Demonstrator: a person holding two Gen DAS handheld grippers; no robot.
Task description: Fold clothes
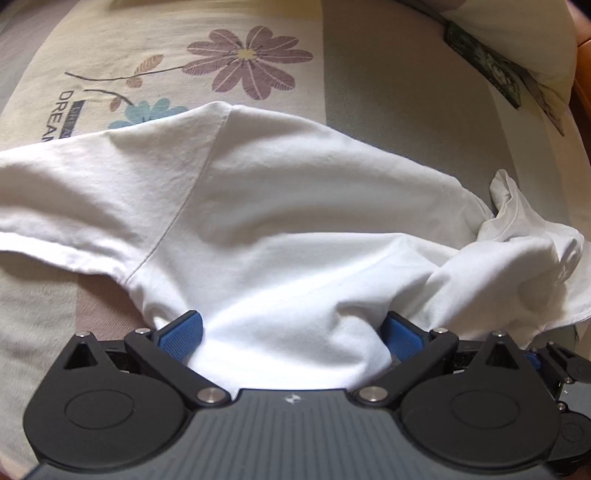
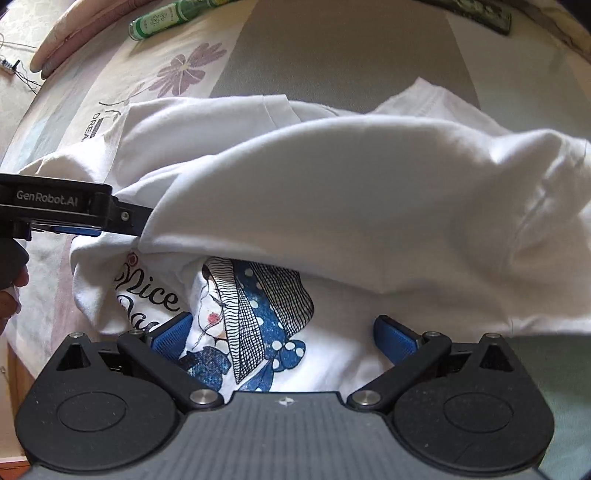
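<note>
A white T-shirt (image 1: pixel 258 206) lies rumpled on the bed, with a sleeve (image 1: pixel 55 221) spread to the left. My left gripper (image 1: pixel 291 325) points down at it, its jaws wide apart and a bulge of cloth between the blue pads (image 1: pixel 184 332), which do not press on it. The right wrist view shows the shirt (image 2: pixel 369 206) folded over its printed front (image 2: pixel 251 314), a lady in a blue dotted hat. My right gripper (image 2: pixel 282 325) stands open over that print. The left gripper (image 2: pixel 92 214) comes in from the left there, its tip under the folded cloth.
The bedsheet (image 1: pixel 166 48) is cream with purple flowers and a grey stripe (image 1: pixel 406 92). A pillow (image 1: pixel 517 44) lies at the far right. A green bottle (image 2: pixel 155 22) and a thin cable (image 2: pixel 14 70) sit at the far left. A person's hand (image 2: pixel 9 291) holds the left gripper.
</note>
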